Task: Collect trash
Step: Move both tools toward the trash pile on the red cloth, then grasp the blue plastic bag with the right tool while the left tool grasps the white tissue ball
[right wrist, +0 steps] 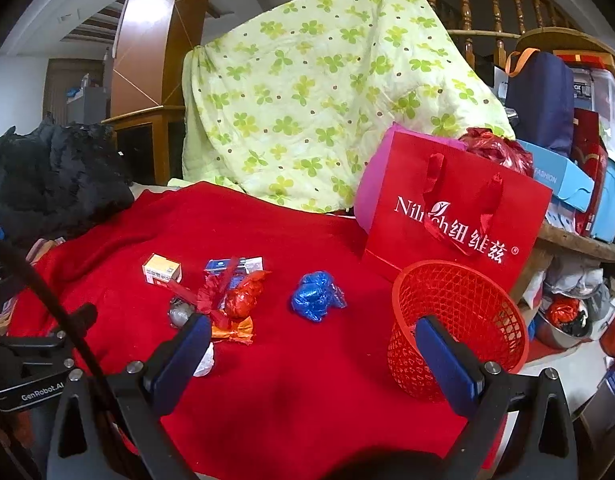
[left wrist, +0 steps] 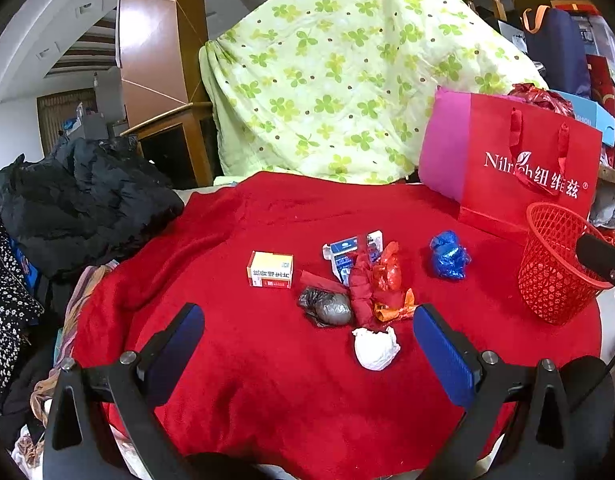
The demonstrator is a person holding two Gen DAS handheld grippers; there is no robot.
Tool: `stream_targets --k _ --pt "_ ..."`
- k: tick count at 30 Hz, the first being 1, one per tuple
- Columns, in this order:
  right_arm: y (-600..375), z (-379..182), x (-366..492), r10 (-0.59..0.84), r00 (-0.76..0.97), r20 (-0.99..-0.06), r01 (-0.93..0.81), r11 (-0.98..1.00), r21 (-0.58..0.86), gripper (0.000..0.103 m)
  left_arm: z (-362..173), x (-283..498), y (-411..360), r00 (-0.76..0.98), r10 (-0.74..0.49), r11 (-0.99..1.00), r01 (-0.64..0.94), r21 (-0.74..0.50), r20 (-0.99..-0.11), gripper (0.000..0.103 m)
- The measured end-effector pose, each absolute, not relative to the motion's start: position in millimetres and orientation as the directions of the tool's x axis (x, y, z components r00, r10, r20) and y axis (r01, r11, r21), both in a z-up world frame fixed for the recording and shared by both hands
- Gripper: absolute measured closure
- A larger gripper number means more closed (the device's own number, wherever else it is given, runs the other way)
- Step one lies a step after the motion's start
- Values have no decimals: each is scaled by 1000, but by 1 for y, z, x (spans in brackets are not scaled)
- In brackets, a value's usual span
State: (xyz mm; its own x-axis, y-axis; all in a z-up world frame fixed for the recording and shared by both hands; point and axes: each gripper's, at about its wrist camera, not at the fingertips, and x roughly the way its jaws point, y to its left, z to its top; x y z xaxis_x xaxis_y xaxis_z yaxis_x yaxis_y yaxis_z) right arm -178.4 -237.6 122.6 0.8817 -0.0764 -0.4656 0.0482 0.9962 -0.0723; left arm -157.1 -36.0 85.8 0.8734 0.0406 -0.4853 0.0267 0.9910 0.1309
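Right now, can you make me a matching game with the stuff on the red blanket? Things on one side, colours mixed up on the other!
Things:
1. crumpled plastic bag
2. mesh basket
3. paper wad
4. small box

Colours:
A. white
B. yellow and orange
C. blue
D. red

Pairs: 1-C, 2-D, 3-A, 4-B
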Motion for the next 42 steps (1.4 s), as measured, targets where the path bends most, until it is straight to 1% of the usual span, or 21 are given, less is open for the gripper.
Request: stream_targets --k 9,14,17,21,27,30,34,37,39,40,41,42 --pt "-237 111 -162 -88 869 -487 57 995 -78 0 66 -141 -33 850 30 992 38 119 -526 0" --pt "-244 95 -137 -49 860 -508 28 998 -48 0 34 -121 -23 810 4 995 55 83 -586 0" --pt "-256 76 -107 18 834 -552 -10 1000 18 0 13 -109 -15 781 -12 997 59 56 -624 0" --pt "-267 44 -61 71 779 -623 -8 995 104 0 -9 -96 -9 747 -40 998 66 13 -664 0" --pt "-272 3 15 58 707 -705 48 990 130 0 -28 -80 -10 709 -100 994 96 -45 -698 0" --pt "-274 -5 49 19 695 -719 90 989 113 1 -31 -72 -17 692 -139 990 124 -73 -709 0" --pt "-281 -14 85 6 687 -727 129 983 130 2 -36 -57 -29 671 -179 982 163 -93 -720 0" --pt "-291 -29 106 45 650 -759 136 975 175 14 -44 -43 -43 643 -222 973 193 -125 -733 0" --pt "-299 -41 115 91 622 -778 149 961 231 18 -50 -35 -52 627 -244 967 213 -139 -740 3" --pt "-303 -47 120 117 607 -786 154 953 262 22 -53 -31 -56 618 -255 964 222 -146 -743 7" --pt "-306 -52 125 140 590 -795 159 946 284 30 -57 -28 -61 605 -264 961 230 -152 -751 14" --pt "-308 -56 128 163 576 -801 160 938 306 33 -61 -24 -65 588 -280 956 243 -165 -759 19"
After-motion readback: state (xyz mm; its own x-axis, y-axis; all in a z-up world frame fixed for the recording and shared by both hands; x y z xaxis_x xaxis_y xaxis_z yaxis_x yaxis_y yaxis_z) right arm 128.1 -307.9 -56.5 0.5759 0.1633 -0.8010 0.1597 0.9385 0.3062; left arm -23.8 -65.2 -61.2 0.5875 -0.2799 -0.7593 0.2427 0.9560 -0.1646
